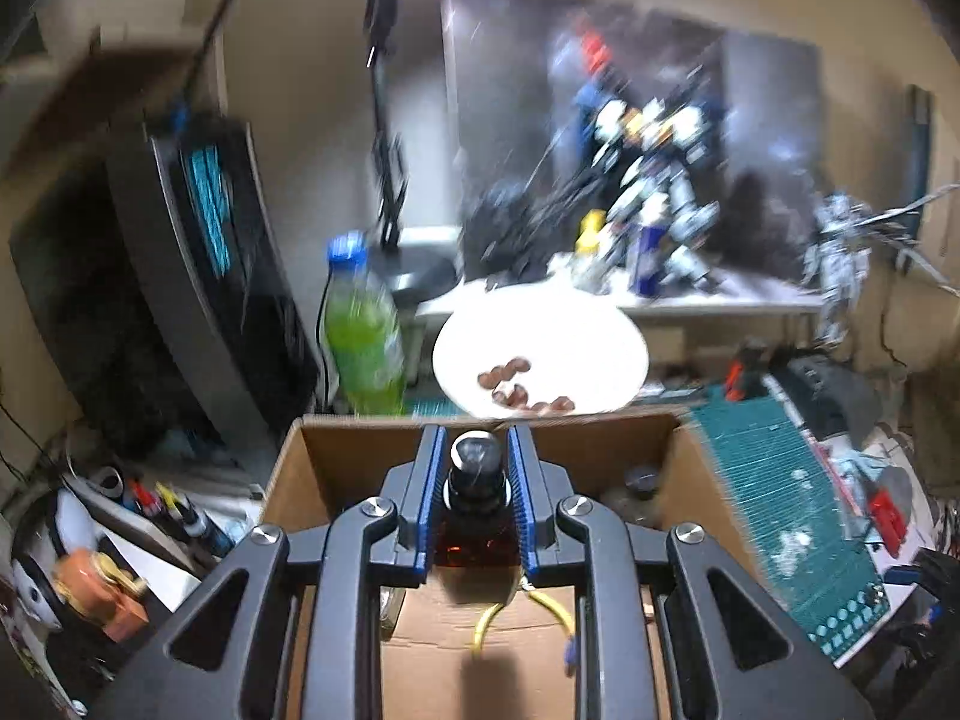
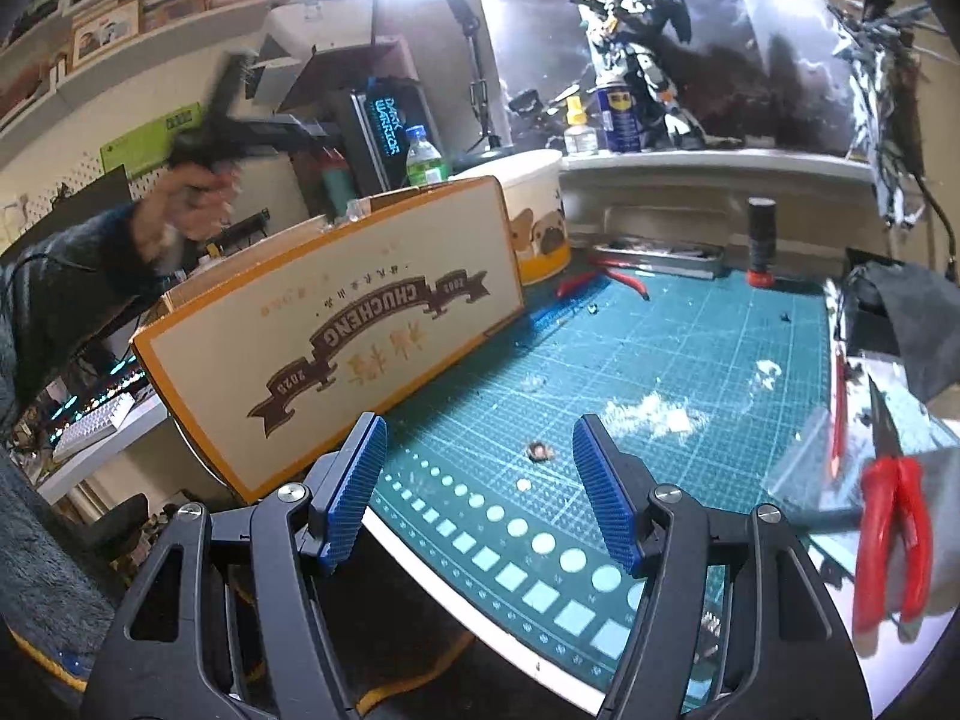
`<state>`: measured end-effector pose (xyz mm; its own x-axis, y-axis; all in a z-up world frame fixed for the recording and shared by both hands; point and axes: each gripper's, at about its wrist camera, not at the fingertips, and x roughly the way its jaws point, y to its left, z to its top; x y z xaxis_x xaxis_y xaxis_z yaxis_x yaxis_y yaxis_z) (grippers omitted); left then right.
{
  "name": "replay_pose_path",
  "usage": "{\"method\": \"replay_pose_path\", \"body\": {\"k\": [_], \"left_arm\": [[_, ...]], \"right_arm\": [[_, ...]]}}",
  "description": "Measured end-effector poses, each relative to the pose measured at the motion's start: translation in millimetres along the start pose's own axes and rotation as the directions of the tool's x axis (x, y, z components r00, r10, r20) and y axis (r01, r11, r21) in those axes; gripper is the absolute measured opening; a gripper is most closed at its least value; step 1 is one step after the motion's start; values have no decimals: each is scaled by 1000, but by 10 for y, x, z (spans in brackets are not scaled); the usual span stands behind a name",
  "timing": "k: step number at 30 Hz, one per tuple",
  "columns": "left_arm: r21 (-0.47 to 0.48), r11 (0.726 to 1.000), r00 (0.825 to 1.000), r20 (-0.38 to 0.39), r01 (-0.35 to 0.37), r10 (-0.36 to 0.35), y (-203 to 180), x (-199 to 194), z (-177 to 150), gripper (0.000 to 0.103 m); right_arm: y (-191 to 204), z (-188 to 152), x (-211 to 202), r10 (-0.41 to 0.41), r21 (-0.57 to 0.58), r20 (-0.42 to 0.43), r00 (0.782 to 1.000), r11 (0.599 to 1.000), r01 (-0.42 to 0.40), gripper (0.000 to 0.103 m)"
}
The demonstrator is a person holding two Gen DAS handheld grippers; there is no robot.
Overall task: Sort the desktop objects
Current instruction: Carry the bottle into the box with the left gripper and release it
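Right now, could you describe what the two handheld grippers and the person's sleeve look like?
Both the left gripper and right gripper have matte black linkage arms with silver pivot screws and ribbed blue finger pads. The person's sleeve is dark and fuzzy.

- Cutting mat point(image 2: 690, 360) lies mostly bare ahead of the right gripper point(image 2: 477, 492) — only small scraps on it.
- Cardboard box point(image 2: 336, 324) walls off the mat's left side.
- Red pliers point(image 2: 894, 546) crowd the right edge.
- Black can point(image 2: 761, 234) and metal tray point(image 2: 666, 257) stand along the far edge.
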<state>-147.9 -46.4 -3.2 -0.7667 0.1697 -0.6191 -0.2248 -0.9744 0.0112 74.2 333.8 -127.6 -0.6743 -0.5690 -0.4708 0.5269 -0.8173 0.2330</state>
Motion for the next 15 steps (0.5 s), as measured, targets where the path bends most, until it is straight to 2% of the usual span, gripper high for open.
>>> {"method": "replay_pose_path", "body": {"k": [3,7,9,15], "left_arm": [[-51,997,996,-70,-56,52,125,337,-37,14],[-8,995,984,-153,-98,96,87,620,-189,13],[-4,994,978,-179,-106,104,98,705,-280,13],[-18,995,975,-200,-101,96,135,676,-253,13]], "right_arm": [[16,58,27,2,-11,0,1000,1000,-2,62],[-5,104,35,-1,-11,5,1000,1000,1,62],[-41,108,43,-4,-2,6,1000,1000,4,62],[-90,96,157,-1,10,-20,1000,1000,1,62]]}}
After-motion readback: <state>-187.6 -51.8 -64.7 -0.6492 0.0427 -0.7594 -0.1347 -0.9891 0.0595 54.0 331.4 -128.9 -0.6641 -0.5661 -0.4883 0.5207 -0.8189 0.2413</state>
